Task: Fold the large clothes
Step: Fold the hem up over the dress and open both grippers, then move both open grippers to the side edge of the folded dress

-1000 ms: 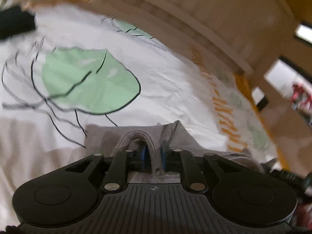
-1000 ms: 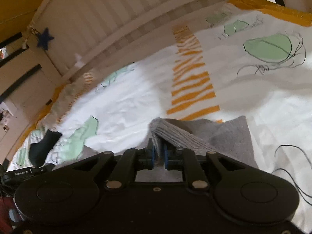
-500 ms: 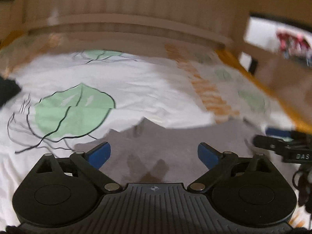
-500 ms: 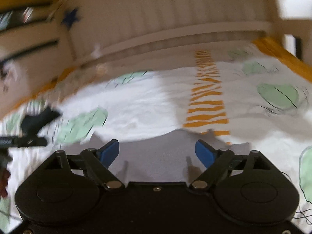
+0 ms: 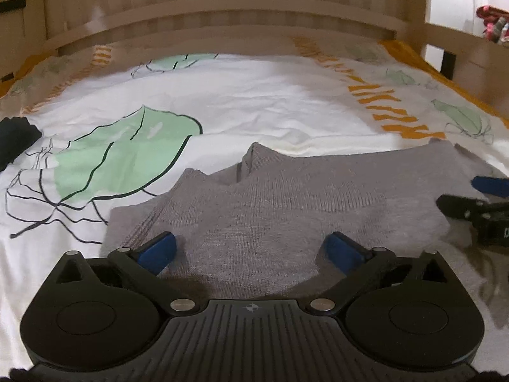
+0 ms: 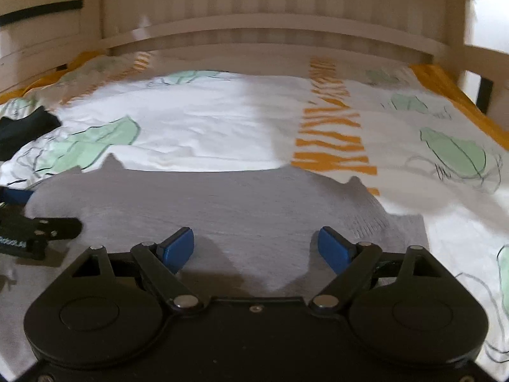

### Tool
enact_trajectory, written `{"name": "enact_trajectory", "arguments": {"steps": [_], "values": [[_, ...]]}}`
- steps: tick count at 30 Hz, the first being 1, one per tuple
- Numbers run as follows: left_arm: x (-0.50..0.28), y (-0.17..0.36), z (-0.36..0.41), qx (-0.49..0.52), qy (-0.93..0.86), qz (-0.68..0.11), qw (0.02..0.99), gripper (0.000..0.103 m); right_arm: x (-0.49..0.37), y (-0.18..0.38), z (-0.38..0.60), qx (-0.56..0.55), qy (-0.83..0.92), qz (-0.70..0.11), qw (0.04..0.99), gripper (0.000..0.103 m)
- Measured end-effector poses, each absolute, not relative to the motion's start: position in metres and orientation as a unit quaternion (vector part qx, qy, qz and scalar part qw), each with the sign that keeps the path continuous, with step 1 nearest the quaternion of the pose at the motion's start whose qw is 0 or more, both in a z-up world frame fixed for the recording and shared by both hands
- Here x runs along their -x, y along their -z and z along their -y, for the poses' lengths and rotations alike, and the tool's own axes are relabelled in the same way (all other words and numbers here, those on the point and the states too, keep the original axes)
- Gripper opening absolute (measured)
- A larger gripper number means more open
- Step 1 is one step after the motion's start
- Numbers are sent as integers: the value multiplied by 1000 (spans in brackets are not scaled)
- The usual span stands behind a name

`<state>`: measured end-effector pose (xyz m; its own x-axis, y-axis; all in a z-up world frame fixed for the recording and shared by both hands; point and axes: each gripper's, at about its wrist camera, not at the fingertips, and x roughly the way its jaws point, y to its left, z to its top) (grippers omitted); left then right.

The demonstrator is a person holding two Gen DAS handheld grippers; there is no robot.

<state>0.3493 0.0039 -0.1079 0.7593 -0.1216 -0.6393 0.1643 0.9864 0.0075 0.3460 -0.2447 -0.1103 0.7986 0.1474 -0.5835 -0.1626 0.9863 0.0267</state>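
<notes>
A grey knitted garment (image 5: 286,197) lies folded flat on the bed, with a small raised fold at its far edge. It also shows in the right wrist view (image 6: 222,203). My left gripper (image 5: 251,248) is open and empty, just above the garment's near left part. My right gripper (image 6: 257,248) is open and empty over the garment's near right part. Each gripper shows at the edge of the other's view, the right gripper (image 5: 477,210) and the left gripper (image 6: 28,226).
The bed cover (image 5: 254,102) is white with green leaf prints and orange stripes. A dark piece of clothing (image 5: 16,140) lies at the far left of the bed. A wooden slatted headboard (image 5: 222,9) stands behind, and a wooden side rail (image 5: 461,38) runs along the right.
Both grippers were shut on the grey garment's edge a second ago. They have let it go, opened wide and drawn back, and the garment now lies flat on the bed.
</notes>
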Motion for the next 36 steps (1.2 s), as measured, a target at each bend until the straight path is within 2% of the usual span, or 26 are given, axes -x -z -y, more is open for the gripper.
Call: {"name": "enact_trajectory", "arguments": {"steps": [2,11,16,24,31,36], "values": [[-347,113,-6,-25,80,-327,941,103,-346,118,244,13,-84,-305,949,93],[-352,118,-3,-19,76,-324,943,103,-347,126,243,10,-84,-298,951,97],[-355,116,-2,-25,75,-333,940,103,-347,127,243,12,-83,-298,951,97],[-344,95,-18,-33,91,-391,915,103,-347,111,243,46,-88,-335,937,96],[-306,87,-44,-39,87,-388,917,103,-305,103,281,48,-65,-349,934,96],[-283,94,-60,-51,80,-420,902,103,-273,96,307,44,-49,-367,928,97]]}}
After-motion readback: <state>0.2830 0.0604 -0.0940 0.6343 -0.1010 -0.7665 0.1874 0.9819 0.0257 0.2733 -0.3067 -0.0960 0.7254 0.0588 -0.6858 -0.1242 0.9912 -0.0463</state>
